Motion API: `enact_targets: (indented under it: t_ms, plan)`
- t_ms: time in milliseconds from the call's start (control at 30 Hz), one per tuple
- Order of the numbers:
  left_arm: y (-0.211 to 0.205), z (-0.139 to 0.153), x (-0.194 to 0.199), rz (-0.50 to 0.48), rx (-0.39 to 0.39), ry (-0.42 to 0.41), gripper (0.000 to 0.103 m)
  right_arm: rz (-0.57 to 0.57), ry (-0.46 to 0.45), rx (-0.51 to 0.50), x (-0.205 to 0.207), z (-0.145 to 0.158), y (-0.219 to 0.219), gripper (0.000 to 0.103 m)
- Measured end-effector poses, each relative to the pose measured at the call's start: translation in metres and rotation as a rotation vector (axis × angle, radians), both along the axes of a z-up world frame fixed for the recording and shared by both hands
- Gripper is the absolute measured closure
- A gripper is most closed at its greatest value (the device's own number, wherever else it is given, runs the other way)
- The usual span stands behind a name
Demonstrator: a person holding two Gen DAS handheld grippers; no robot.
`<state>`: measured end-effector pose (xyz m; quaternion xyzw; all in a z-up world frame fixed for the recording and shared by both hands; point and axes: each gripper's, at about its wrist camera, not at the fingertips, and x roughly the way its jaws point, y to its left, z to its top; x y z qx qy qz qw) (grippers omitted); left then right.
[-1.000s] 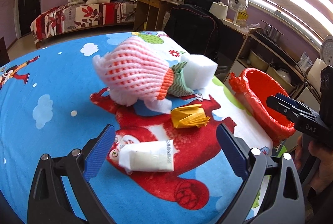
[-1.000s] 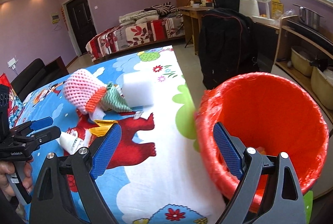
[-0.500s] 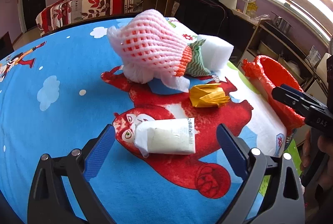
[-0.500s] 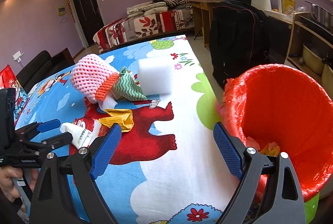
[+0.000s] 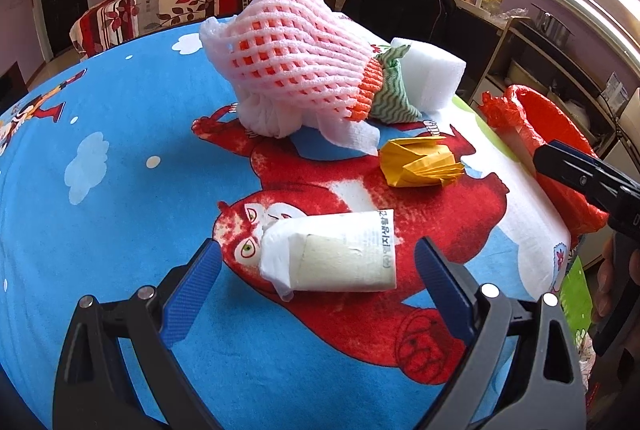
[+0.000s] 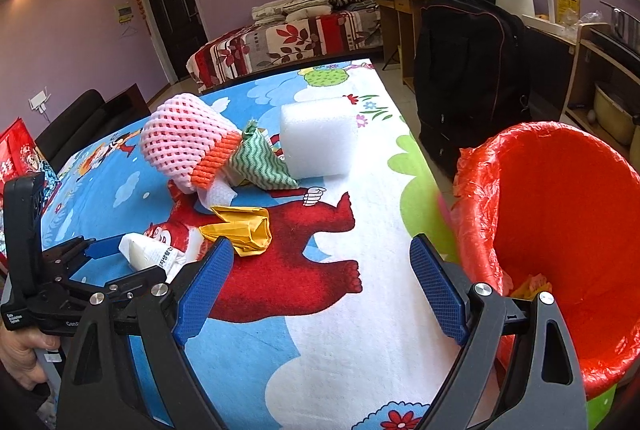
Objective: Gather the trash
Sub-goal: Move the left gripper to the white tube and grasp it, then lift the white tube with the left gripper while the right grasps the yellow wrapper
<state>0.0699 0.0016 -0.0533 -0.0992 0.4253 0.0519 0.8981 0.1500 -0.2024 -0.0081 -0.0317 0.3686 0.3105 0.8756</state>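
1. Hovering low over the cartoon-print cloth (image 5: 120,214), the left gripper (image 5: 318,284) has its jaws spread wide; neither blue pad touches anything; the white wrapped packet (image 5: 340,256) lies in the lower middle of the left wrist frame, between the two pads and just ahead of them.
2. Up and to the right of the packet in that frame sits a crumpled yellow paper (image 5: 420,162), apart from it; above that, in the upper middle, a pink foam fruit net (image 5: 292,66) with an orange band rests on the cloth, a green zigzag cloth scrap (image 5: 390,96) tucked against its right side.
3. A white foam block (image 5: 430,72) touches the green scrap at the upper right.
4. The right gripper (image 6: 318,288) is likewise spread and grips nothing; it fills the bottom of the right wrist frame above the cloth; it also shows as a dark shape at the right edge of the left wrist frame.
5. The red-lined trash bin (image 6: 560,214) stands at the right edge of the right wrist frame, just beside the table edge; some yellow and pink scraps lie at its bottom.
6. A hand (image 6: 20,354) holds the left gripper's handle at the lower left of the right wrist frame.
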Motion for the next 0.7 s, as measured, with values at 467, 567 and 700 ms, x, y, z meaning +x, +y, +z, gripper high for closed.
enact_targets:
  t_ms: [467,567,700]
  plan:
    - [-0.002,-0.002,0.01,-0.017,0.03,0.045,0.036,0.019,0.031,-0.004,0.003,-0.009,0.011,0.018]
    - [0.003,0.0,0.009,-0.006,0.026,0.038,0.036,0.029,0.038,-0.006,0.003,-0.011,0.017,0.018]
    - [0.012,0.004,0.007,0.016,0.019,0.025,0.036,0.039,0.042,-0.01,0.003,-0.012,0.026,0.018]
